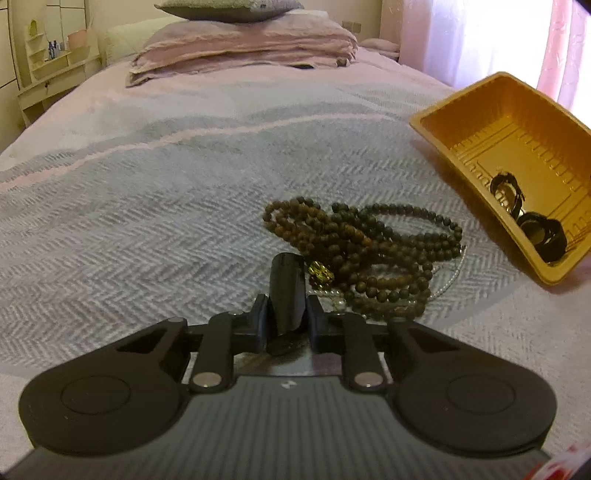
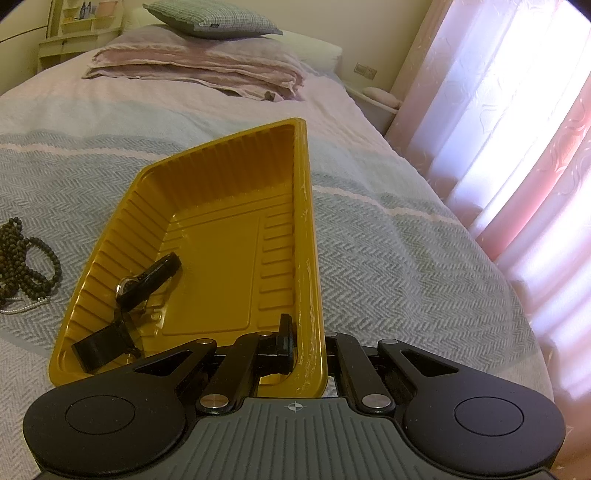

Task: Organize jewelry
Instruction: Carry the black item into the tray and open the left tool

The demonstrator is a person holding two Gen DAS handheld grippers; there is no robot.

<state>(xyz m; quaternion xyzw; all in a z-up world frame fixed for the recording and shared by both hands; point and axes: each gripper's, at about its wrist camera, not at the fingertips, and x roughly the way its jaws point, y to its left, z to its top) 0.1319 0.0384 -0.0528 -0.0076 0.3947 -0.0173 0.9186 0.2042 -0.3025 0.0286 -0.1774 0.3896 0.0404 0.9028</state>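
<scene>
A bed (image 1: 147,206) covered in a grey herringbone blanket fills both views, with pink curtains (image 2: 517,147) along one side and folded pink bedding (image 1: 243,51) topped by one grey pillow (image 1: 225,9) at the far end. The left gripper (image 1: 287,314) is closed narrowly on one black strap-like object (image 1: 287,291), standing upright between its fingers; what exactly it is cannot be made out. Just beyond it lies a tangled heap of bead strings (image 1: 365,251), brown and darker ones, too knotted to count, with one small gold charm (image 1: 321,274) and a thin pale chain (image 1: 447,284) partly buried beneath. The right gripper (image 2: 306,347) is clamped on the near rim of one yellow plastic tray (image 2: 306,221), which is tilted; its outer finger is hidden behind the tray wall. In the tray rest two black watches (image 2: 147,280), piled at the low corner. The beads sit on the blanket beside the tray, apart from it.
</scene>
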